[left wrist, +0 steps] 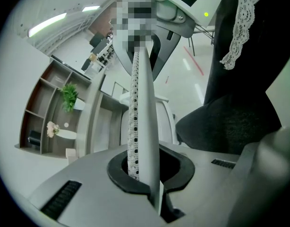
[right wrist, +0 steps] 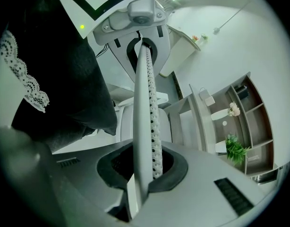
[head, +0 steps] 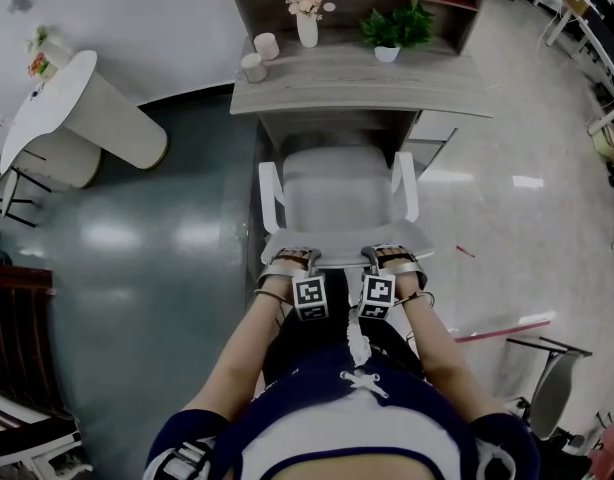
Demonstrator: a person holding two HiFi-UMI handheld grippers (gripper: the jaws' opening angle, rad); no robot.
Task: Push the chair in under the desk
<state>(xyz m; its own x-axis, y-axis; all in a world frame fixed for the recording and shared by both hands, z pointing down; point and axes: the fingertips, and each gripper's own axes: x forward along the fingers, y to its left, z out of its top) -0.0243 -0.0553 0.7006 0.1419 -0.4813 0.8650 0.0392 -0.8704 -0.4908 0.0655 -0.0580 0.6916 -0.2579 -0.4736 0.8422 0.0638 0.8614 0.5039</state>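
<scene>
Backrest (head: 339, 252) clamped, left claw (head: 288, 259), right claw (head: 392, 256), down-tilted

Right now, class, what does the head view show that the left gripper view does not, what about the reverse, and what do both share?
Only the head view: the white round table and the person's forearms.
Only the left gripper view: close up, the left gripper shut on the perforated edge of the chair back, plus ceiling lights.
Both: that chair back, the desk, the potted plant, the flower vase, and the right gripper on the same chair back.
</scene>
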